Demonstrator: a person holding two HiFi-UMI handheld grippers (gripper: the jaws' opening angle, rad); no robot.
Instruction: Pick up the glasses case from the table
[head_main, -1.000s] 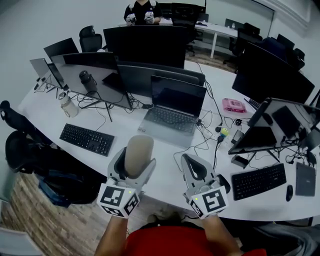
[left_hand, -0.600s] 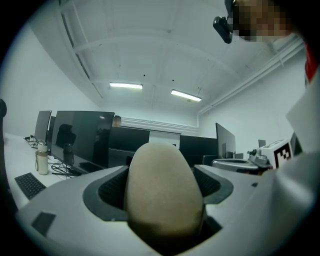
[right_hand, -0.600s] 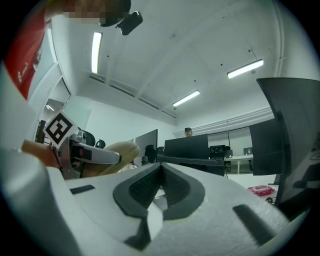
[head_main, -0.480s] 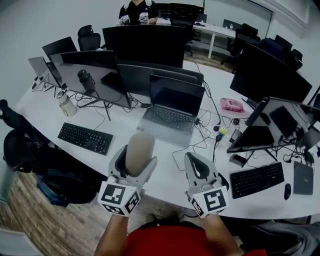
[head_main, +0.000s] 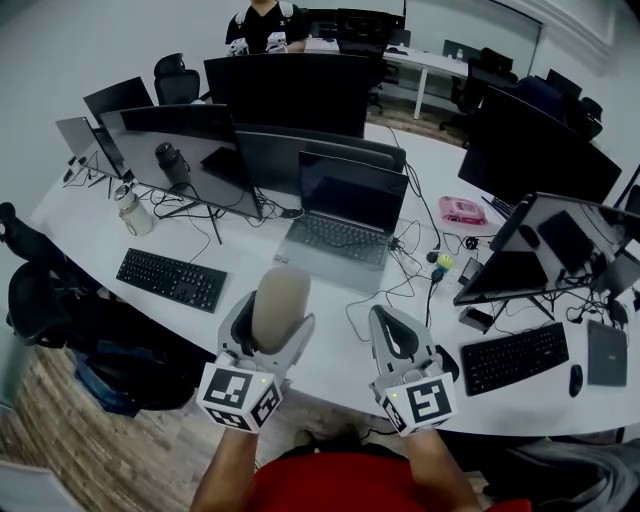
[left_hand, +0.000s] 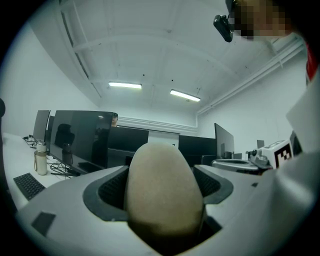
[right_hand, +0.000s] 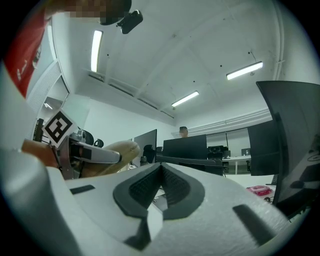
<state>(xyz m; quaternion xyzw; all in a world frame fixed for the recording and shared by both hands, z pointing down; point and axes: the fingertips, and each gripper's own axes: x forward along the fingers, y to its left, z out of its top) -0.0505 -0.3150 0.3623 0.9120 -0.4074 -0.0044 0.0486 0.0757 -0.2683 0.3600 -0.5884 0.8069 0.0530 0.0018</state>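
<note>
A beige, rounded glasses case (head_main: 279, 306) stands up between the jaws of my left gripper (head_main: 271, 318), lifted above the white table's (head_main: 330, 350) front edge. In the left gripper view the case (left_hand: 162, 192) fills the gap between the two dark pads, and the left gripper (left_hand: 163, 187) is shut on it. My right gripper (head_main: 393, 335) is held beside it to the right, with nothing in it. In the right gripper view its pads meet in the middle, so the right gripper (right_hand: 161, 187) is shut, and the case (right_hand: 112, 152) shows at the left.
On the table stand a laptop (head_main: 345, 220), several monitors (head_main: 185, 150), two black keyboards (head_main: 172, 279), a pink box (head_main: 467, 211), a bottle (head_main: 133, 212) and loose cables (head_main: 400, 285). Black chairs (head_main: 40, 300) stand at the left. A person (head_main: 262, 25) sits at the far desk.
Both grippers and the case hold nearly still. The head view has drifted slightly, and the far person has shifted left.
</note>
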